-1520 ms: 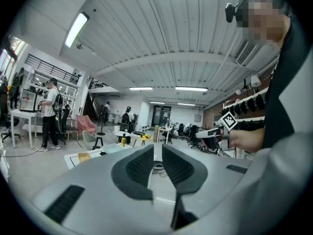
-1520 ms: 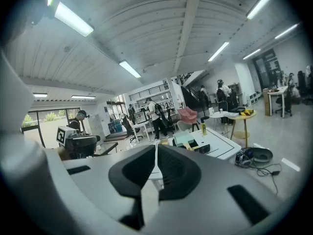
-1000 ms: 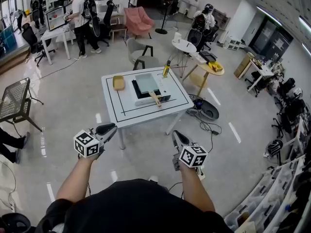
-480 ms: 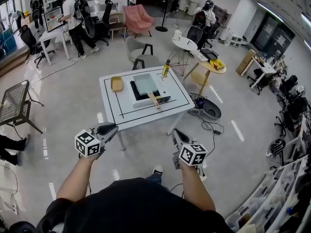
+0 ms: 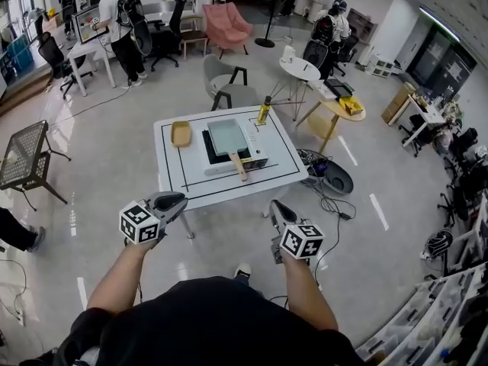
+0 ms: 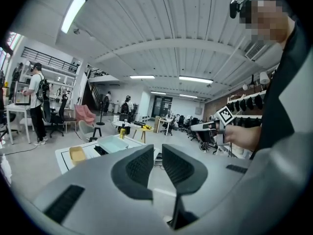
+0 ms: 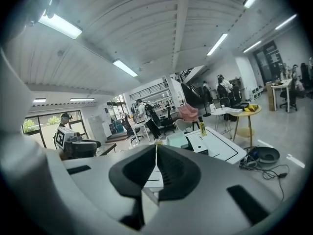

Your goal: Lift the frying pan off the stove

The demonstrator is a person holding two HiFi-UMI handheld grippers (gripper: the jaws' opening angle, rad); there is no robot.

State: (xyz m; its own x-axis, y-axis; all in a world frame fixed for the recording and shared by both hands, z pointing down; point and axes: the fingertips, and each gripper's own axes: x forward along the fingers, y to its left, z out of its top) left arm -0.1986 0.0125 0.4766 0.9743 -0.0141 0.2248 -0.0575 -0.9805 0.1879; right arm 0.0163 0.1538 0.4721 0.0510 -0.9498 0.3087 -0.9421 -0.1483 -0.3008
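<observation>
At lower left of the head view the left gripper (image 5: 174, 201) is held in the air, its jaws drawn almost together on nothing. Its own view shows only a slit between the pads (image 6: 139, 165).

At centre, the white table (image 5: 171, 175) sits slightly lower and nearer in the frame than a second ago, and a shoe (image 5: 244, 269) now shows between the arms. I judge the person is walking up and the reach has not begun.

The frying pan (image 5: 227, 136) rests on the stove (image 5: 258, 162) at mid-table, its wooden handle pointing toward the person. A yellow dish (image 5: 181, 133) lies to its left and a yellow bottle (image 5: 264, 111) at the far edge.

At lower right the right gripper (image 5: 274, 207) is fully closed and empty.

No writing is legible; the bottle's label is too small, and the cubes carry only black-and-white square markers.
</observation>
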